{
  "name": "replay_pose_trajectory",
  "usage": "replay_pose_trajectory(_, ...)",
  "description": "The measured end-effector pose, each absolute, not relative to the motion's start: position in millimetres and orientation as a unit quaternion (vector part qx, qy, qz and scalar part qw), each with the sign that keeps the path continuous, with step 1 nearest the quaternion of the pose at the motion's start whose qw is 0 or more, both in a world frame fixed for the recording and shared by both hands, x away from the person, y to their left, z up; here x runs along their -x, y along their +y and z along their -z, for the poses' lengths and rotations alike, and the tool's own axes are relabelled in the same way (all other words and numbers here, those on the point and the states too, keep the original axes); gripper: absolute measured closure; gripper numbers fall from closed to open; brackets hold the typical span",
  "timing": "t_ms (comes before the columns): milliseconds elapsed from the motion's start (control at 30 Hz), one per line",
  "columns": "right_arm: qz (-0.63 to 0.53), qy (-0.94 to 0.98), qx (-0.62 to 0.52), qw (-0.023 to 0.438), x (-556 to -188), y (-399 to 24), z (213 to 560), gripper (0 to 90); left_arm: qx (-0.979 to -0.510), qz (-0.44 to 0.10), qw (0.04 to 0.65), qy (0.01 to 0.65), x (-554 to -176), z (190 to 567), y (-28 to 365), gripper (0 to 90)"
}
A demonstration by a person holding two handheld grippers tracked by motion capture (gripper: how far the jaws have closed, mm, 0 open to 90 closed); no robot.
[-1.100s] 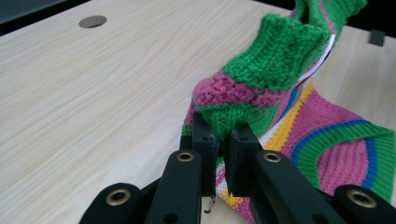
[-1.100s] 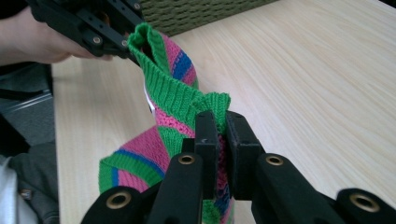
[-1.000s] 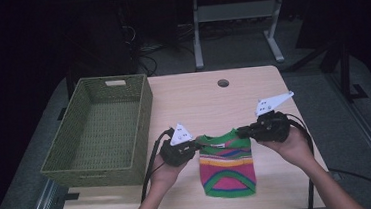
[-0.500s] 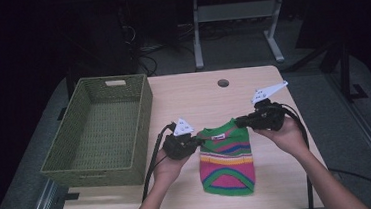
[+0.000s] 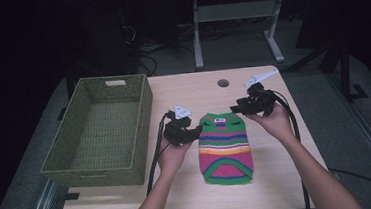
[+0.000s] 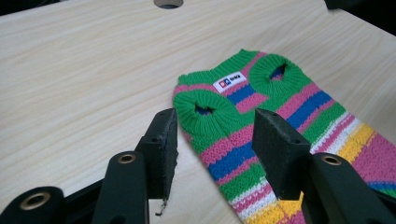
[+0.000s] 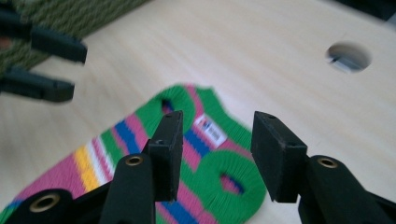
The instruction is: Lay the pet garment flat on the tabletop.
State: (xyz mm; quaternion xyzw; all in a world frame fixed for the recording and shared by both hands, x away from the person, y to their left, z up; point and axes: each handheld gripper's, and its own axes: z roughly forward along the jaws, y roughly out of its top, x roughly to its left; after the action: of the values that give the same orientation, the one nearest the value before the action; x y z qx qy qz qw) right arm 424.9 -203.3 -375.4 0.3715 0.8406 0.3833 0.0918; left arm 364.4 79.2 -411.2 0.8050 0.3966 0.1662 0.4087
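Note:
A small striped knit sweater [image 5: 224, 145] in green, pink, blue and yellow lies flat on the wooden table [image 5: 202, 90], its white label [image 6: 229, 81] toward the far end. My left gripper [image 5: 194, 132] hovers at the sweater's left shoulder, open, jaws apart over the green armhole [image 6: 201, 106]. My right gripper [image 5: 236, 109] is above the sweater's right shoulder, open, with nothing between its jaws; below them lies the other armhole [image 7: 229, 179].
A green woven basket [image 5: 101, 128] with nothing in it stands at the table's left side. A round cable hole [image 5: 223, 83] sits near the far edge. Black cables trail from both grippers toward the person's forearms.
Both grippers have let go of the sweater's shoulders and lifted slightly; the right one rose and drew back to the right. The sweater now lies flat and spread longer.

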Motion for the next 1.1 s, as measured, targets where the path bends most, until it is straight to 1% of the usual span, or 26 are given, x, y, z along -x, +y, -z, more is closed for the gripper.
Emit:
replay_pose_trajectory(67, -0.371, 0.849, -0.366, 0.084, -419.9, -205.6, 386.0, 53.4, -0.808, -0.153, 0.410, 0.394, -363.3, 417.7, 79.4, 49.8)
replay_pose_trajectory(133, -0.368, 0.851, -0.369, 0.062, -411.4, -208.5, 397.6, 54.6, -0.818, -0.136, 0.404, 0.386, -362.9, 425.2, 77.6, 50.0)
replay_pose_trajectory(167, -0.368, 0.851, -0.369, 0.062, -411.4, -208.5, 397.6, 54.6, -0.818, -0.136, 0.404, 0.386, -362.9, 425.2, 77.6, 50.6)
replay_pose_trajectory(200, -0.366, 0.853, -0.368, 0.056, -405.3, -210.3, 404.6, 55.3, -0.822, -0.128, 0.403, 0.382, -362.3, 429.0, 75.8, 50.6)
replay_pose_trajectory(233, -0.349, 0.863, -0.363, 0.045, -397.1, -212.9, 414.8, 56.3, -0.823, -0.121, 0.403, 0.382, -361.3, 431.9, 73.6, 52.8)
replay_pose_trajectory(333, -0.341, 0.870, -0.356, 0.027, -390.6, -215.5, 421.6, 60.3, -0.839, -0.110, 0.389, 0.365, -358.0, 440.7, 64.8, 56.9)
replay_pose_trajectory(400, -0.335, 0.875, -0.349, 0.023, -386.5, -216.5, 425.0, 65.1, -0.847, -0.103, 0.384, 0.353, -355.6, 444.0, 60.1, 63.0)
replay_pose_trajectory(467, -0.332, 0.883, -0.332, 0.004, -383.9, -216.0, 429.5, 76.5, -0.865, -0.108, 0.369, 0.322, -352.7, 446.3, 55.3, 76.4)
replay_pose_trajectory(500, -0.327, 0.887, -0.326, 0.003, -382.8, -214.9, 432.8, 79.5, -0.872, -0.110, 0.361, 0.312, -351.3, 447.6, 52.9, 80.9)
replay_pose_trajectory(533, -0.324, 0.890, -0.322, -0.003, -382.1, -213.3, 436.6, 82.9, -0.878, -0.107, 0.354, 0.304, -350.5, 448.7, 51.4, 84.6)
replay_pose_trajectory(567, -0.321, 0.893, -0.314, -0.008, -382.3, -211.5, 441.3, 84.5, -0.883, -0.102, 0.348, 0.298, -350.5, 449.7, 50.6, 87.0)
replay_pose_trajectory(667, -0.295, 0.904, -0.311, -0.011, -383.1, -202.8, 453.7, 85.5, -0.889, -0.101, 0.335, 0.297, -349.4, 452.7, 48.5, 88.0)
replay_pose_trajectory(733, -0.309, 0.896, -0.319, -0.012, -385.7, -201.7, 454.7, 85.3, -0.892, -0.106, 0.326, 0.294, -350.1, 454.3, 48.1, 87.9)
replay_pose_trajectory(767, -0.311, 0.895, -0.318, -0.004, -387.2, -200.7, 455.3, 85.3, -0.895, -0.111, 0.319, 0.292, -351.3, 454.8, 48.4, 87.7)
replay_pose_trajectory(833, -0.317, 0.892, -0.322, 0.000, -388.9, -199.7, 456.5, 84.8, -0.889, -0.107, 0.324, 0.305, -353.2, 456.4, 49.3, 87.0)
replay_pose_trajectory(1100, -0.334, 0.878, -0.342, -0.010, -389.6, -204.9, 460.2, 81.0, -0.888, -0.115, 0.322, 0.309, -356.4, 457.0, 51.2, 85.0)
